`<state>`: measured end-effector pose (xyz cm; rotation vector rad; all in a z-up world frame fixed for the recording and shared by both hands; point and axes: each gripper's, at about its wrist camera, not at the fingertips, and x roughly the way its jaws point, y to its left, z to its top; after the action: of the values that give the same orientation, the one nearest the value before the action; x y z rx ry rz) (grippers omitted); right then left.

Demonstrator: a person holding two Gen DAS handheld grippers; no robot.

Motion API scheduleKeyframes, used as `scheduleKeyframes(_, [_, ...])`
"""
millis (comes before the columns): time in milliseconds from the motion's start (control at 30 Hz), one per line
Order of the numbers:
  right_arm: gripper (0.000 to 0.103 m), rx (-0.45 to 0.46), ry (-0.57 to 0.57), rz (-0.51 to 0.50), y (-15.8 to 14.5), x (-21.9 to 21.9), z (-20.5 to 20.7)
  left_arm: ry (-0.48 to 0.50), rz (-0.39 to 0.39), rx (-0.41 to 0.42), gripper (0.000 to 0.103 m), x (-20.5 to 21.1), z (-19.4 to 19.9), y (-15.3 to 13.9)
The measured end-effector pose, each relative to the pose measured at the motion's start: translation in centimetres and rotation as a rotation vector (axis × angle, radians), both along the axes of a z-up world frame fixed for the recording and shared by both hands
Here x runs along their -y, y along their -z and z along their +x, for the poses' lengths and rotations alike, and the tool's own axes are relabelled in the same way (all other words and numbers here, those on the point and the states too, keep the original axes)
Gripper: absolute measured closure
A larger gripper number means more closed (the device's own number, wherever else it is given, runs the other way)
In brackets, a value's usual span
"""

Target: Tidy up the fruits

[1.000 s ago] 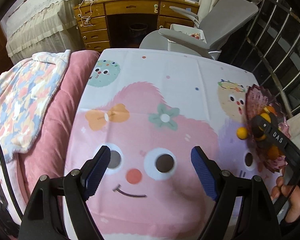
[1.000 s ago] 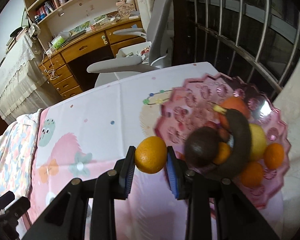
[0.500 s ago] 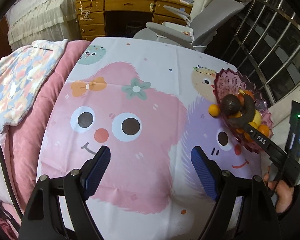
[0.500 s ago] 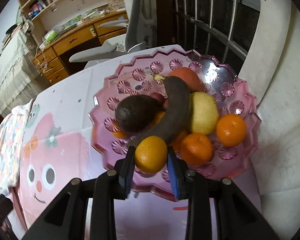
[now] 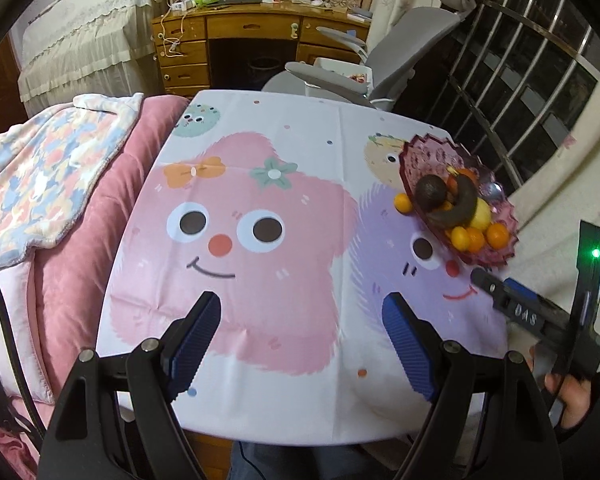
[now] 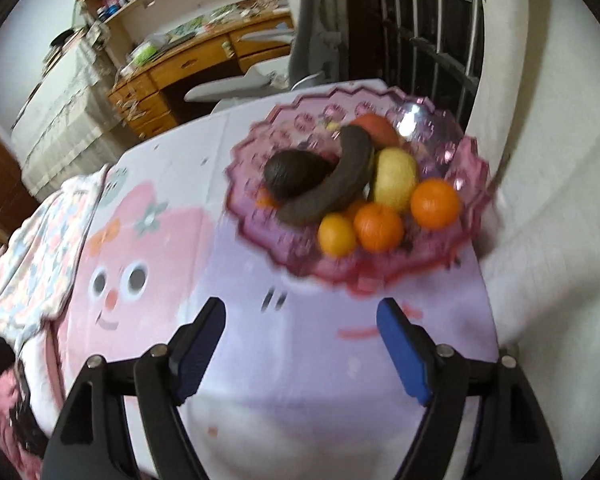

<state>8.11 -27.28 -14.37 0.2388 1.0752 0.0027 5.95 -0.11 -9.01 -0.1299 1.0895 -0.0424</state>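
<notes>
My right tongs [image 6: 300, 344] gape wide and empty near the pink fruit bowl [image 6: 470, 168] at the table's far right, oranges [image 6: 435, 204] inside. My left tongs [image 5: 302, 342] likewise hold nothing.

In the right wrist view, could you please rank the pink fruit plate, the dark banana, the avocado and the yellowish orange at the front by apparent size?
1. pink fruit plate
2. dark banana
3. avocado
4. yellowish orange
The frame is motion-blurred, but the gaps look clear.
</notes>
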Motion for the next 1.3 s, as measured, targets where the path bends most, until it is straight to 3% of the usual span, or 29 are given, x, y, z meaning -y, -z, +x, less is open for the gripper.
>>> scheduleKeyframes(233, [0.024,-0.080,-0.099,0.048,-2.7,-3.1,-5.6,0.039,0.014,-0.010,0.021,-1.1,-2.9,-2.3])
scheduleKeyframes(433, [0.024,-0.071,-0.206,0.001,-8.9,-7.0,-9.4,0.040,0.022,0.028,0.021,-2.6,-5.4,-6.3])
scheduleKeyframes(567, [0.023,-0.086,-0.191,0.031,-12.3,-8.2,-11.1,0.030,0.028,0.066,0.017,-2.9,-6.9,-8.7])
scheduleKeyframes(700, [0.016,-0.041,-0.157,-0.001,-14.7,-9.3,-12.9,0.013,0.049,0.094,0.014,-3.0,-8.4,-10.1])
scheduleKeyframes(1000, [0.000,-0.020,-0.139,0.003,-14.6,-10.5,-14.3,-0.015,0.085,0.086,0.006,-2.6,-9.3,-9.2])
scheduleKeyframes(1067, [0.000,-0.008,-0.136,-0.010,-14.8,-10.5,-14.3,-0.019,0.085,0.093,0.001,-2.6,-9.3,-9.3])
scheduleKeyframes(1300, [0.000,0.051,-0.135,-0.046,-15.8,-10.6,-14.4,-0.011,0.108,0.112,0.001,-1.8,-8.7,-9.4])
